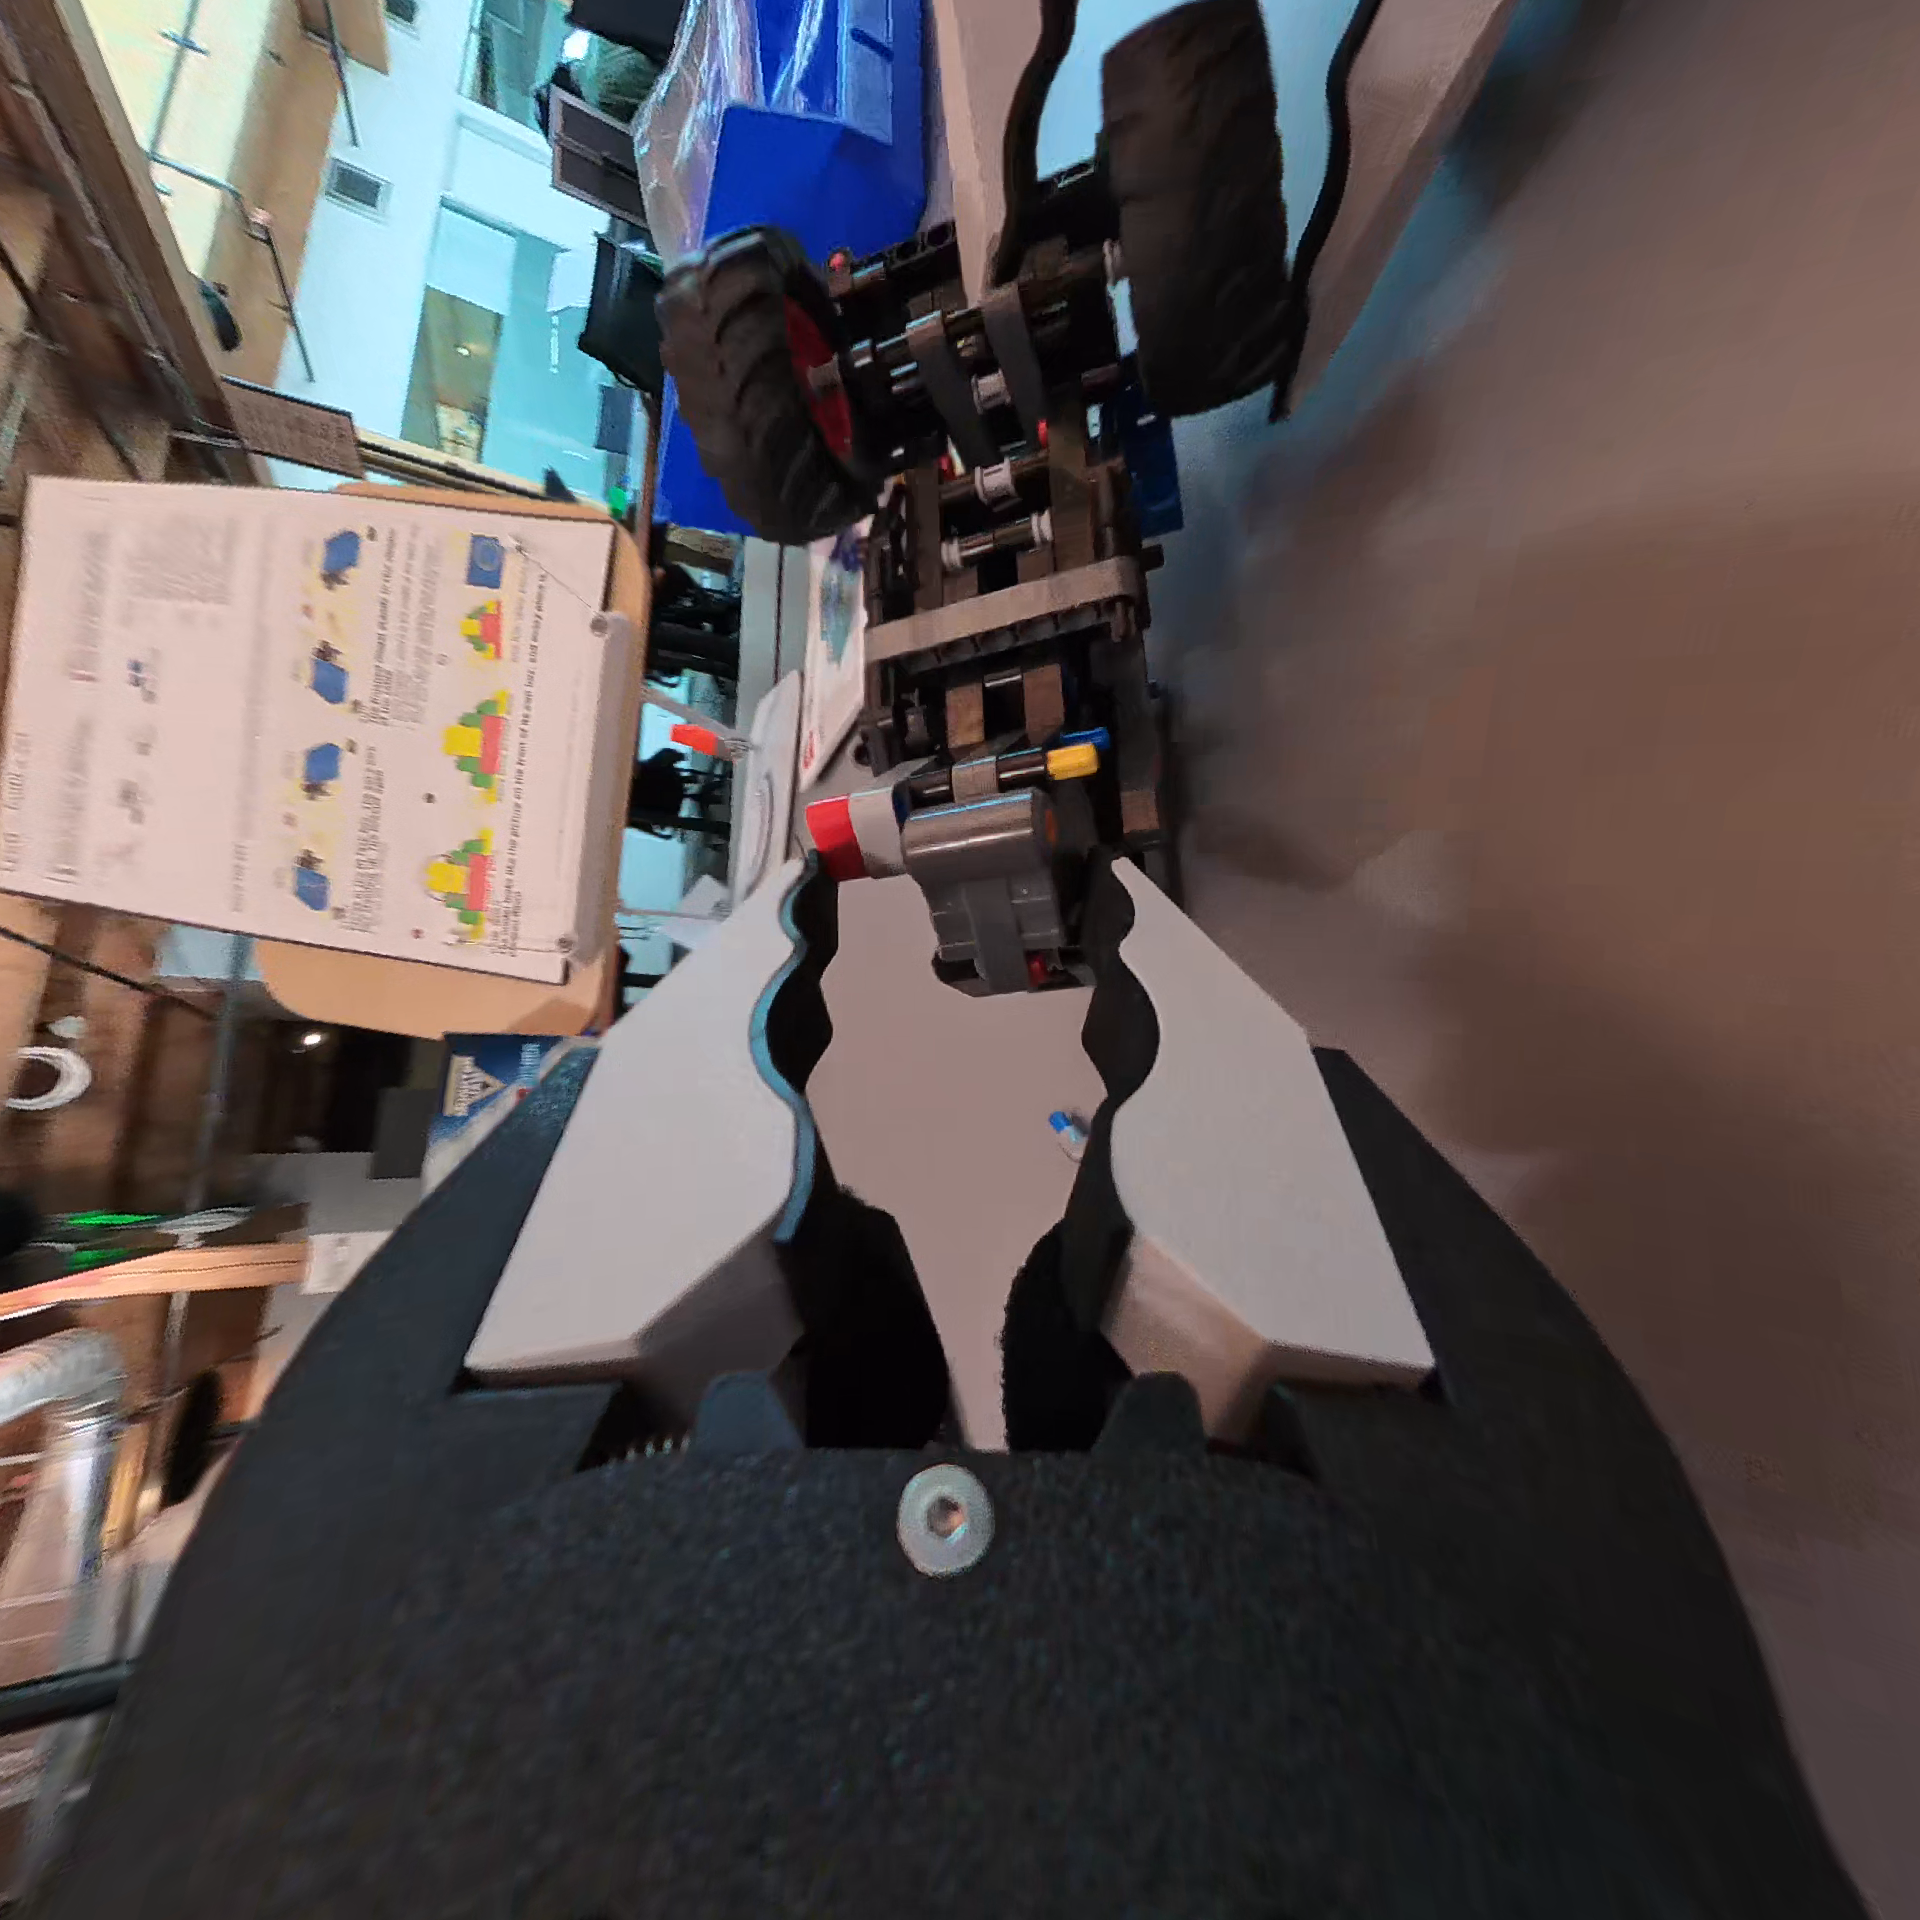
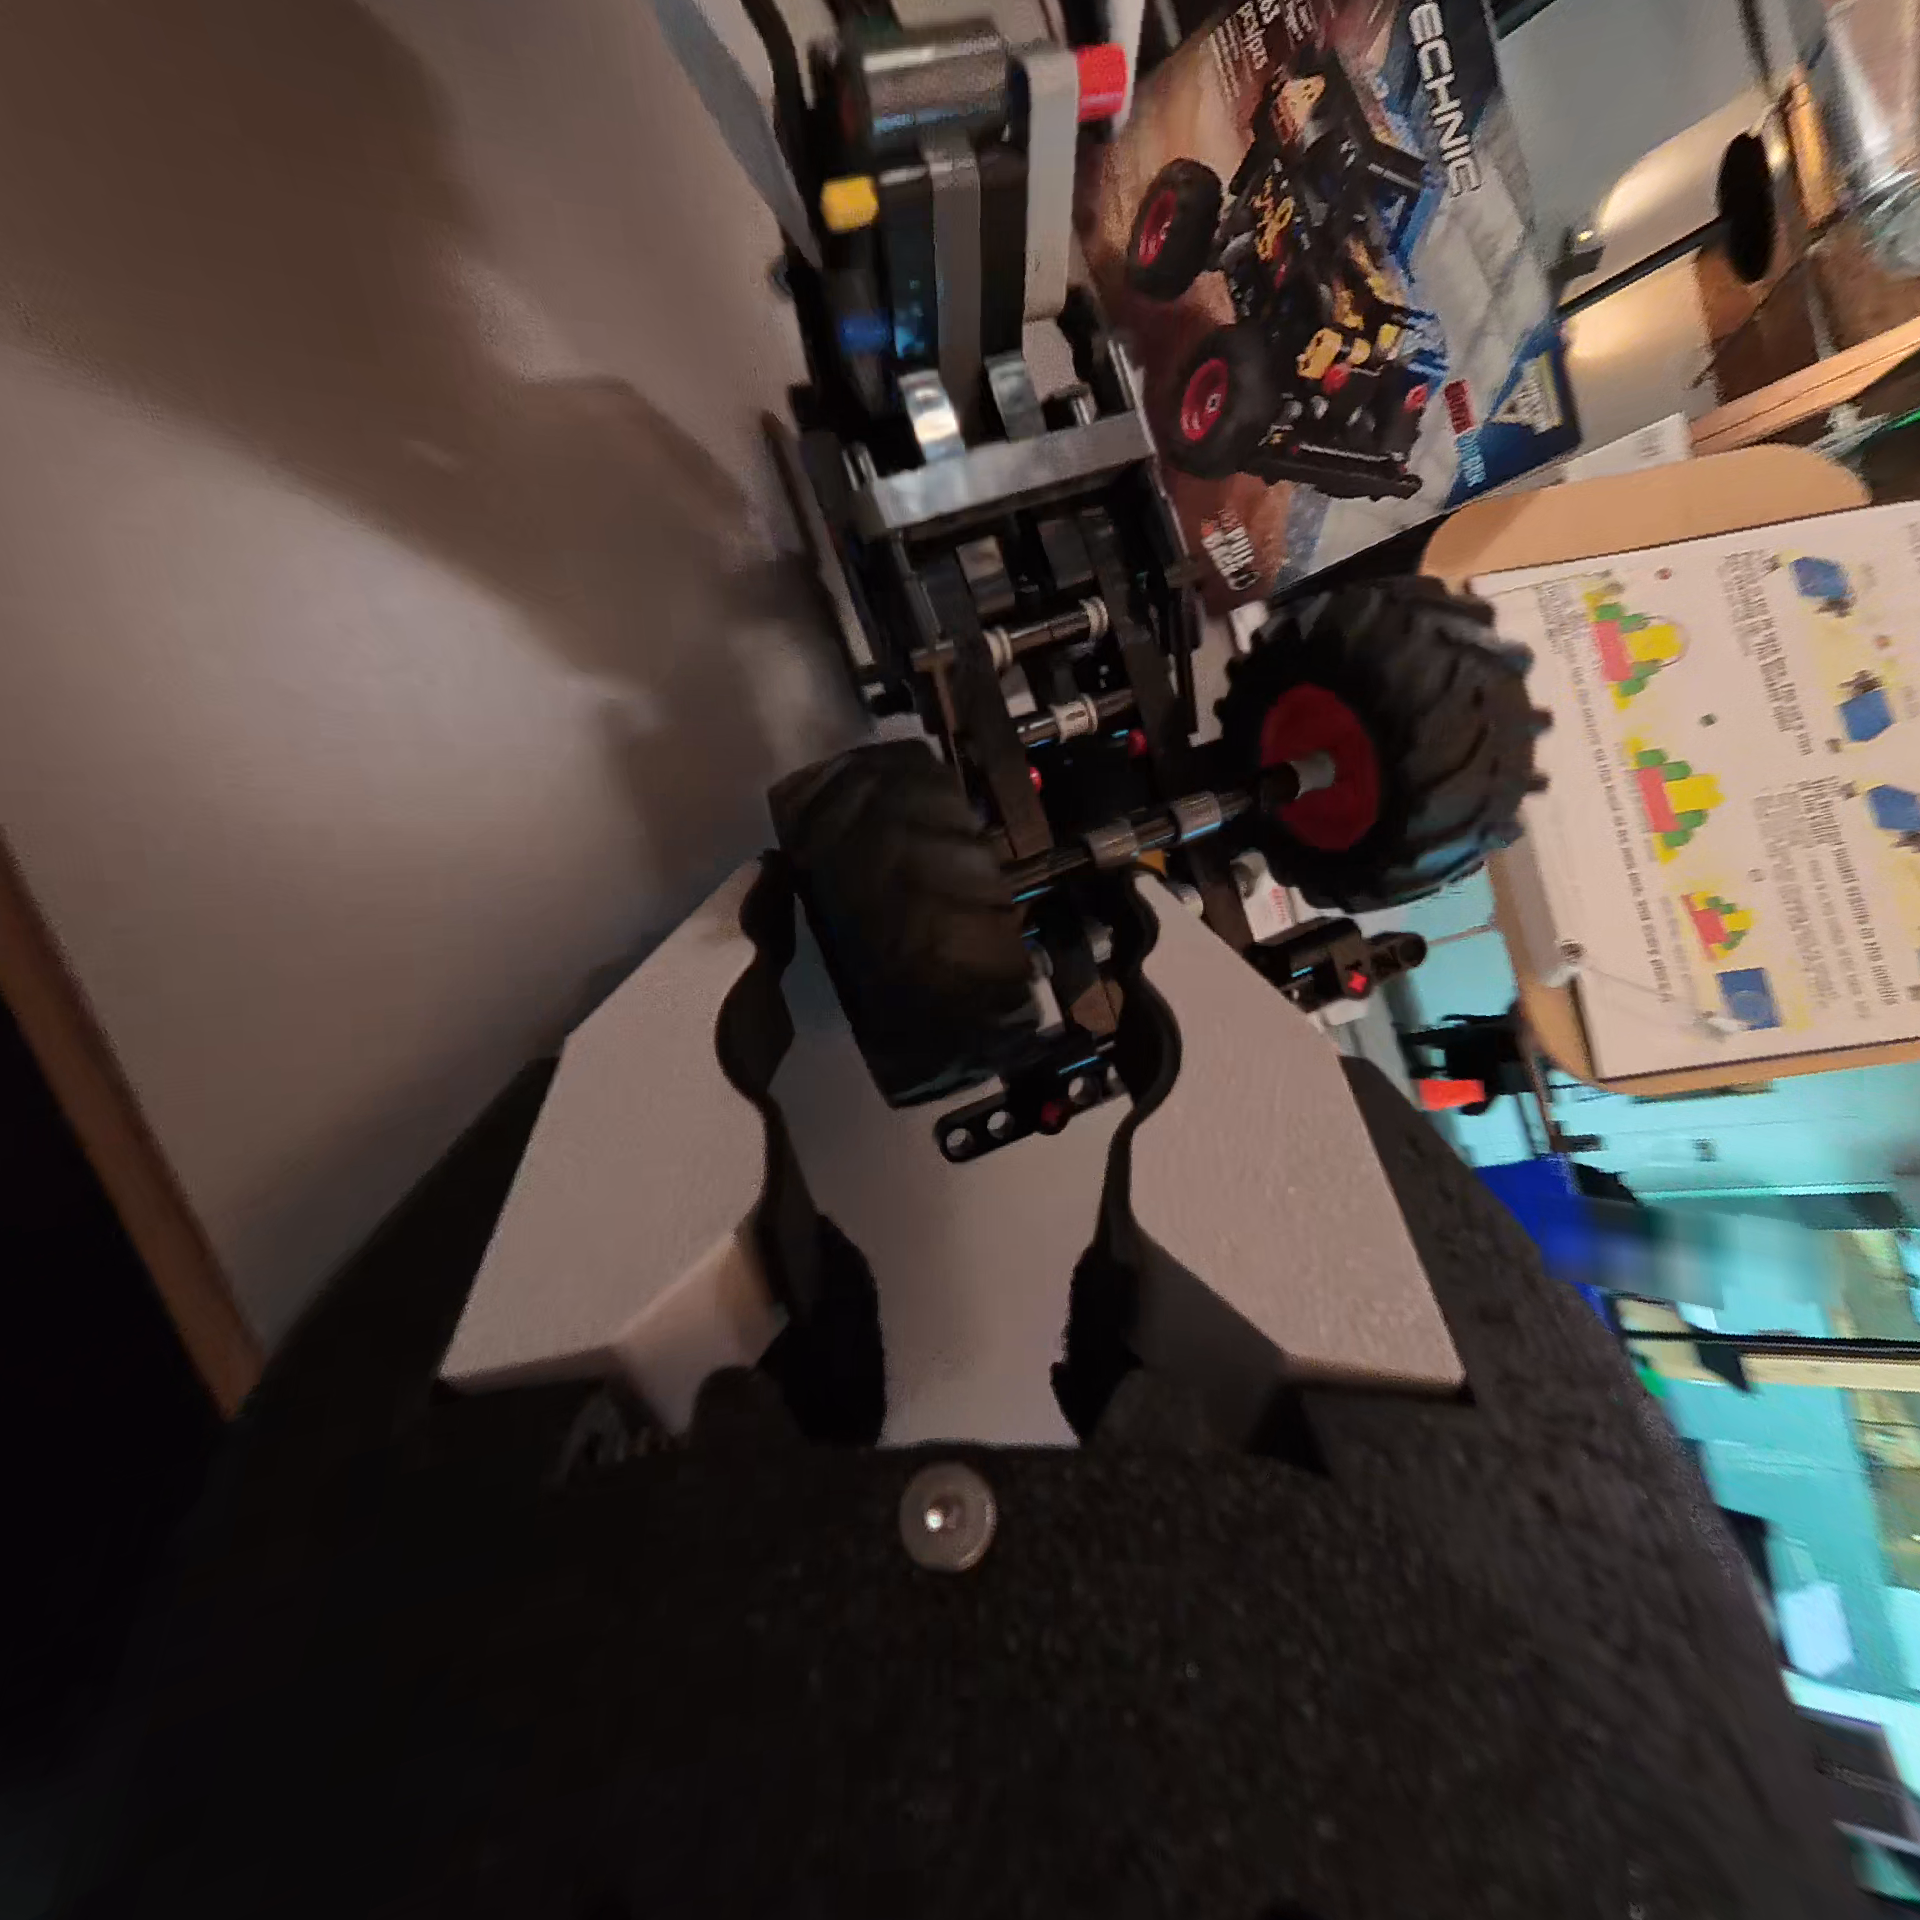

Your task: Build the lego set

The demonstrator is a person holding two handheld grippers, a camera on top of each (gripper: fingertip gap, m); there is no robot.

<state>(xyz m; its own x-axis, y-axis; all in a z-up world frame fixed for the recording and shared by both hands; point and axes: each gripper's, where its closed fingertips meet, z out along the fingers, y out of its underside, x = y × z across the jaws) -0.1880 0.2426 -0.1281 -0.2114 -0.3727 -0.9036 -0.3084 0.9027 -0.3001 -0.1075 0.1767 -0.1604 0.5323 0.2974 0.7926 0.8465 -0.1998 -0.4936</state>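
We see both views blurred and tilted, so contact is hard to judge. The left gripper (image 1: 971, 914) brackets the grey block (image 1: 987, 894) at one end of the toy chassis (image 1: 997, 582) lying on the grey table (image 1: 1558, 935); we cannot tell whether it clamps. The right gripper (image 2: 951, 904) straddles one tyre (image 2: 914, 914) at the other end, grip equally unclear. We count two tyres, the second (image 2: 1371, 748) red-hubbed. One box (image 2: 1351, 270) and one instruction sheet (image 2: 1725, 790) lie beyond, cut off.

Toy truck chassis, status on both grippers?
Left gripper around grey end block. Right gripper around black wheel. Toy truck chassis between them; grip unconfirmed.
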